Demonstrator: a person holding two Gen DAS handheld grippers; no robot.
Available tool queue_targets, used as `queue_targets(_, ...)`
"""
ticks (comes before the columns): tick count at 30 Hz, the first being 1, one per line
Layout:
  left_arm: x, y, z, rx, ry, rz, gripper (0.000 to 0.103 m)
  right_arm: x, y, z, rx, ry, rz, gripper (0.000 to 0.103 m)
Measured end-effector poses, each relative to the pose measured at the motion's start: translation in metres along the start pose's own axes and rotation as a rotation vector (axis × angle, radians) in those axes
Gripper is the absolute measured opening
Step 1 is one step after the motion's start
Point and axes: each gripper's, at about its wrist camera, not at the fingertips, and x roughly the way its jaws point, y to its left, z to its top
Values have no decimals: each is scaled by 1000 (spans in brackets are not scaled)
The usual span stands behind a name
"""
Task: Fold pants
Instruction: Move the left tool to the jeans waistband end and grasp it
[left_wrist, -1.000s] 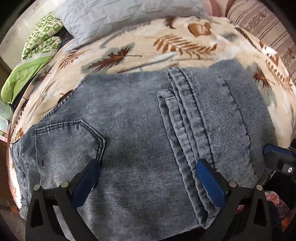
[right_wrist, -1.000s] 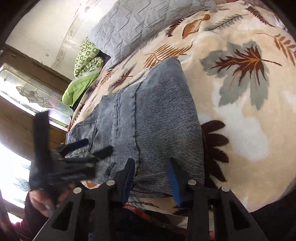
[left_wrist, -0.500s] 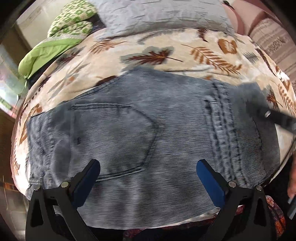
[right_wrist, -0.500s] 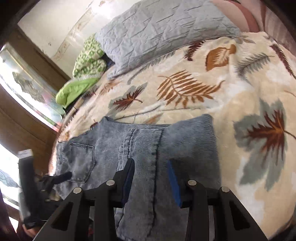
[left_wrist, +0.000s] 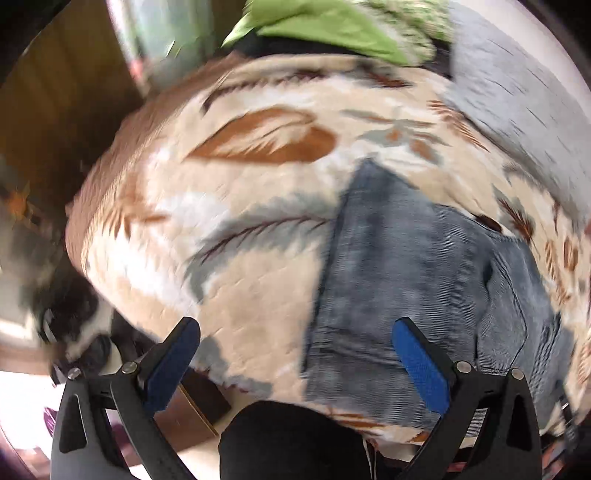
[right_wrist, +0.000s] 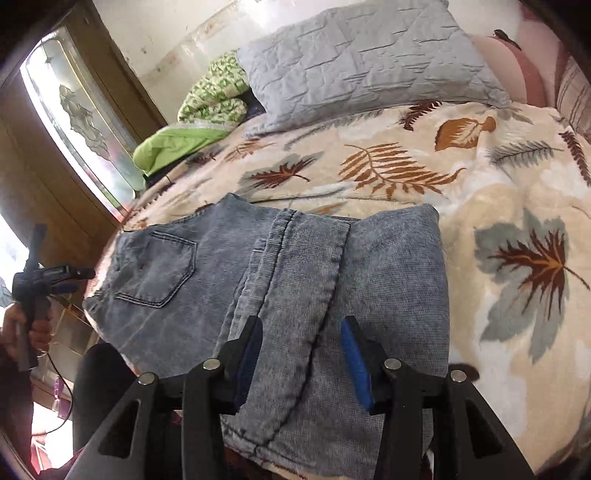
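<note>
Now, with your left gripper (left_wrist: 295, 363) wide open and empty and the right gripper (right_wrist: 301, 354) opening above the folded jeans (right_wrist: 288, 280), grab the waistband end at nine o'clock and fold it toward three o'clock.

I am looking at faded, ribbed denim pants (right_wrist: 280, 280) lying on a plush, leaf-printed blanket (right_wrist: 480, 192). A quilted grey cloth pillow (right_wrist: 362, 62) is resting beside a glossy glass-panelled wooden door (right_wrist: 74, 122). Matt black plastic fingers (right_wrist: 243, 354) are carrying rough blue pads.

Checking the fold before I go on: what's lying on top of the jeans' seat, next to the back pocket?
A folded-over leg section lies on the jeans, beside the back pocket. What it covers, and how many layers lie beneath, is hidden.
</note>
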Motion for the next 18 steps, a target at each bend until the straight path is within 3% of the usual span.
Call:
queue_targets(4, 18, 37, -5, -165, 102, -115, 103, 9, -4, -4, 38, 16, 20, 48)
queue_targets(8, 24, 32, -18, -179, 162, -238, 103, 15, -6, -6, 36, 20, 20, 48)
queue_targets(13, 23, 18, -34, -215, 147, -334, 103, 16, -8, -8, 38, 17, 28, 48)
queue_targets(16, 26, 4, -29, -192, 120, -347, 102, 17, -7, -9, 34, 17, 25, 48)
queue_targets(18, 31, -1, -23, -181, 122, -343, 83, 17, -8, -9, 33, 17, 27, 48)
